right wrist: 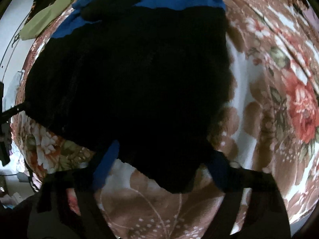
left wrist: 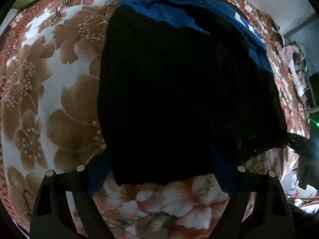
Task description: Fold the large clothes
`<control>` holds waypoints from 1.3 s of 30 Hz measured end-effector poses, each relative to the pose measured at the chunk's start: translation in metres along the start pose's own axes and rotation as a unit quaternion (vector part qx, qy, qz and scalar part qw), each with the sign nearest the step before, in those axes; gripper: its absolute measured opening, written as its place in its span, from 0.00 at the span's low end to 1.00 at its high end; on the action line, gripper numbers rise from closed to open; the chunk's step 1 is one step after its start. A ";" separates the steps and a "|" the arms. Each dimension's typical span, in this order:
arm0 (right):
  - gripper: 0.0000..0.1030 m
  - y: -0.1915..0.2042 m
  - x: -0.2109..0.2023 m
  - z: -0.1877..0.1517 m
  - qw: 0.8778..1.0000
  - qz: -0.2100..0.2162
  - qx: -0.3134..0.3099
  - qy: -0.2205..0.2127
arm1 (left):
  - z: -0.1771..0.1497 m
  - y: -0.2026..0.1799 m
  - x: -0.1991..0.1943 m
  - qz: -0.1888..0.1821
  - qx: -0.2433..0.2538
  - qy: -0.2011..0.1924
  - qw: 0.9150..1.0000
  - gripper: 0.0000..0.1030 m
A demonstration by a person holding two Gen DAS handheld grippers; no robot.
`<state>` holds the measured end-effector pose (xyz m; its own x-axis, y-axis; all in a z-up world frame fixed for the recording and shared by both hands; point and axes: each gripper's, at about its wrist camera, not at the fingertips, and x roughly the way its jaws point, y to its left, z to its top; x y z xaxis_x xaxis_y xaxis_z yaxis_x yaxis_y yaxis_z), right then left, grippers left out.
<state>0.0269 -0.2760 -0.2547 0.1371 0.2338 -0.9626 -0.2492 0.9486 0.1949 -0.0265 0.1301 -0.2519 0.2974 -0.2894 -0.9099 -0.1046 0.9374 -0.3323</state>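
Both sets of jaws stand wide and hold nothing. Between the left gripper's (left wrist: 159, 171) blue pads lies the near hem of the black garment (left wrist: 179, 89); the right gripper (right wrist: 159, 159) straddles a near corner of it the same way. If the jaws close too shallow they may catch only the top layer, and the folded cloth would splay open (or drag the blue garment (left wrist: 175, 10) beneath). The garment lies flat on the floral bed (left wrist: 49, 79), its far edge over the blue one
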 end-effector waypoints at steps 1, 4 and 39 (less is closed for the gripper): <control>0.66 -0.002 -0.005 0.005 1.000 0.010 0.015 0.004 | -0.001 0.003 -0.001 -0.016 -0.012 0.002 1.000 0.84; 0.66 0.000 -0.020 0.015 0.999 0.042 0.024 -0.014 | -0.004 0.007 -0.001 -0.016 -0.009 0.008 1.000 0.82; 0.36 -0.009 -0.004 0.000 0.998 0.018 0.028 0.051 | 0.010 0.002 0.023 -0.076 -0.038 0.056 0.995 0.29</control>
<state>0.0287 -0.2854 -0.2526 0.0303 0.2468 -0.9686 -0.1978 0.9514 0.2362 -0.0101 0.1271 -0.2705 0.2075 -0.4500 -0.8686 -0.1393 0.8653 -0.4816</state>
